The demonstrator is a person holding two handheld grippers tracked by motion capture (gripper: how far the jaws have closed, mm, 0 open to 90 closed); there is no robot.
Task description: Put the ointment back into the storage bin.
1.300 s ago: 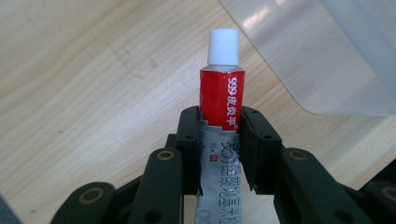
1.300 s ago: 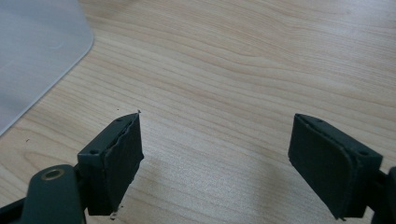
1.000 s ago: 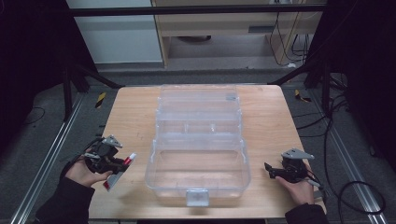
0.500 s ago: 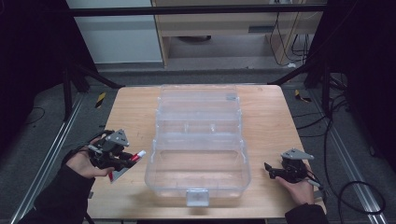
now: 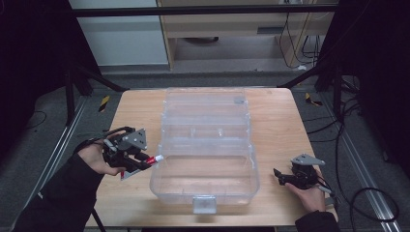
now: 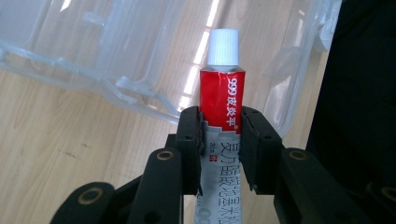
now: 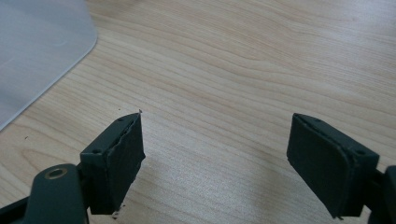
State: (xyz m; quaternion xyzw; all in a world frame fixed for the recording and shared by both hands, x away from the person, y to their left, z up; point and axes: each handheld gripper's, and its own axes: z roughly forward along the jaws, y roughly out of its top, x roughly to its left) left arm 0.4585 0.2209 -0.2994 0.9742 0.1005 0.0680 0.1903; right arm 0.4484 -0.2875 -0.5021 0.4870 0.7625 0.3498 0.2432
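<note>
A red and white ointment tube [image 6: 221, 98] with a white cap is clamped between the jaws of my left gripper [image 6: 220, 140], cap pointing forward. In the high view the left gripper [image 5: 145, 162] hovers at the left wall of the clear plastic organiser box [image 5: 205, 191], and the tube [image 5: 153, 159] points its cap at that wall. The box stands open in the middle of the wooden table, its lid [image 5: 205, 104] folded back. My right gripper [image 5: 278, 175] rests open on the table at the box's right, nothing between its jaws [image 7: 217, 158].
The wooden table [image 5: 280, 125] has bare strips left and right of the box. A grey latch [image 5: 204, 204] sits on the box's front wall. Dark frame bars and cables surround the table on the floor.
My left gripper lifted the tube off the table's left front area and carried it right and away, up to the box's left wall. The right gripper stayed put.
</note>
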